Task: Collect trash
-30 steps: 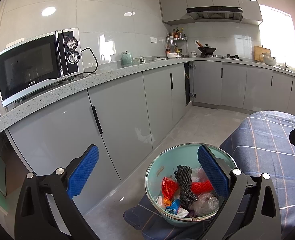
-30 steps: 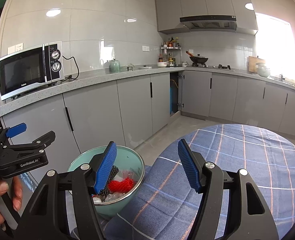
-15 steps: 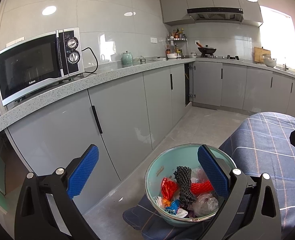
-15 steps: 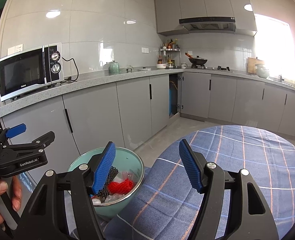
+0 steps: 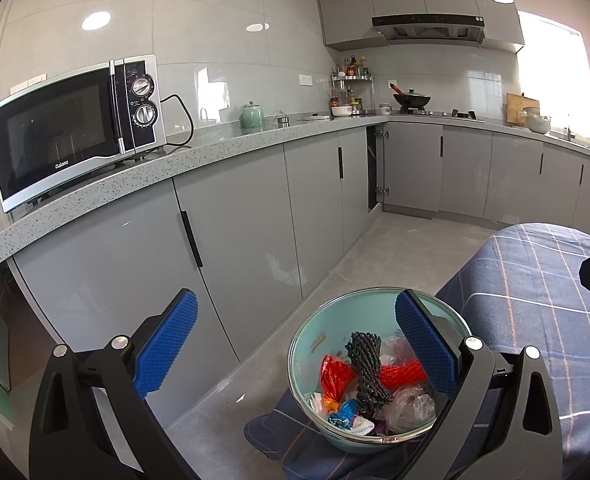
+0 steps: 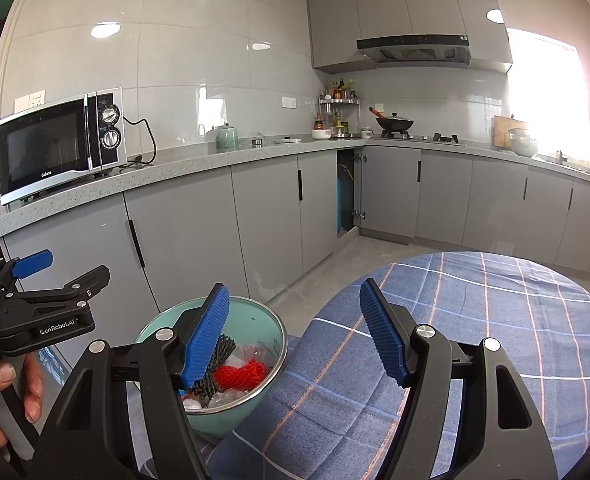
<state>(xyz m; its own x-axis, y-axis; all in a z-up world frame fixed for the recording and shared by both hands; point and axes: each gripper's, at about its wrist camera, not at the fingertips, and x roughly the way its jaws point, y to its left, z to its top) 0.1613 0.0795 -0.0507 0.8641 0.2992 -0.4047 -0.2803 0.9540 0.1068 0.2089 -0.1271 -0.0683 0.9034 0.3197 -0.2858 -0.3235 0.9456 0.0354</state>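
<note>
both jaws stand wide apart and grip nothing: the left gripper (image 5: 295,340) hangs with one pad over the bowl (image 5: 327,320) and the other off its left side, the right gripper (image 6: 295,336) just right of the bowl, above the cloth (image 6: 495,320). the trash (image 5: 369,380), a heap of red and black netting and plastic wrappers, lies inside the bowl, which sits on the cloth's left edge.

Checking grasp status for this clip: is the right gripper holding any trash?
No. The right gripper has its fingers apart, with nothing between them above the checked tablecloth.
</note>
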